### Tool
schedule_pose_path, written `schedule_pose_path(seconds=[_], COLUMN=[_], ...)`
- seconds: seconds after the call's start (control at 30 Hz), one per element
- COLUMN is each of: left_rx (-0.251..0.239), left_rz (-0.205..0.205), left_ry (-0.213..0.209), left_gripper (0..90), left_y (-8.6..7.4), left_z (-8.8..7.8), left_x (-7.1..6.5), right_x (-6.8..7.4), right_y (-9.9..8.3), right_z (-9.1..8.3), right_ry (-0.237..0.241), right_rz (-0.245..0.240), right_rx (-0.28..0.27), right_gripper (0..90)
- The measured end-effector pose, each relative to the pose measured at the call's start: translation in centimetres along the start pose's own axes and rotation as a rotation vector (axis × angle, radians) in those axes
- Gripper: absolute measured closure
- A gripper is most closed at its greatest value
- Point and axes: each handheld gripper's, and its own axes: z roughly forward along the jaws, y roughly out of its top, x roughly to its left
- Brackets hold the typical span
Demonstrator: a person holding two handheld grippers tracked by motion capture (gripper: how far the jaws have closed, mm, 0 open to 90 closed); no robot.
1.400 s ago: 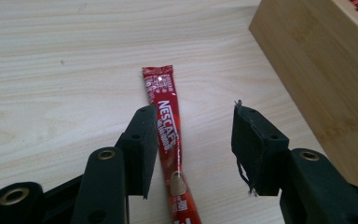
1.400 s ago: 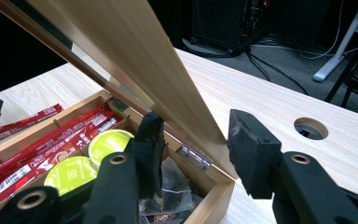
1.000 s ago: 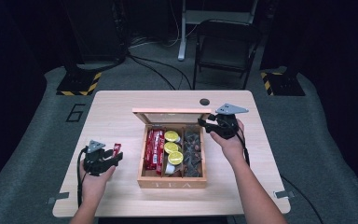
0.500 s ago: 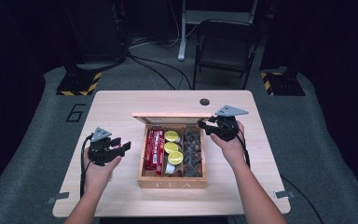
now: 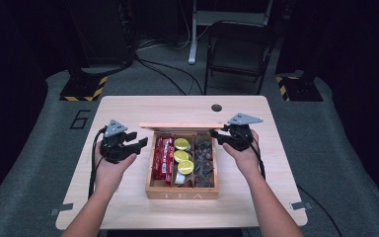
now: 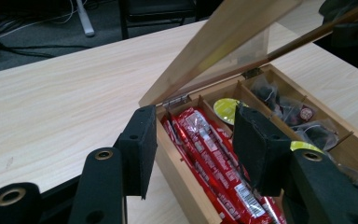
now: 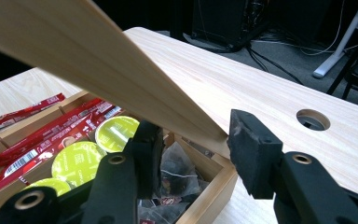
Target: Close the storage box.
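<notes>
- Tea box (image 5: 182,190) sits mid-table, nearer our edge.
- R gripper (image 5: 223,137) jaws straddle lid (image 5: 180,125) corner; pads prob. pressing, contact unclear.
- L gripper (image 5: 139,143) agape, empty, beside box's left wall.
- Risk: loose hold, lid slams onto sachets (image 5: 162,158).

chair (image 5: 237,49) – behind table, on grey floor | striped bases (image 5: 83,91) – either side | table hole (image 5: 216,107) – far edge
</notes>
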Motion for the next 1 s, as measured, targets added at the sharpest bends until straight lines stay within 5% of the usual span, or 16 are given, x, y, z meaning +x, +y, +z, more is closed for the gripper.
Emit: schedule_pose_path(seconds=[0.63,1.0], left_rx=[-0.036,-0.034], left_rz=[0.050,0.078], left_ry=[0.015,0.041], left_gripper=[56.2,60.7], left_y=[3.1,3.4], left_z=[-0.2,-0.3], left_x=[-1.6,-1.8], right_x=[-0.1,-0.2], right_y=[-0.1,-0.2], right_z=[0.0,0.0], right_ry=[0.006,0.011], right_rz=[0.012,0.025], right_rx=[-0.004,-0.015], right_gripper=[54.9,54.9])
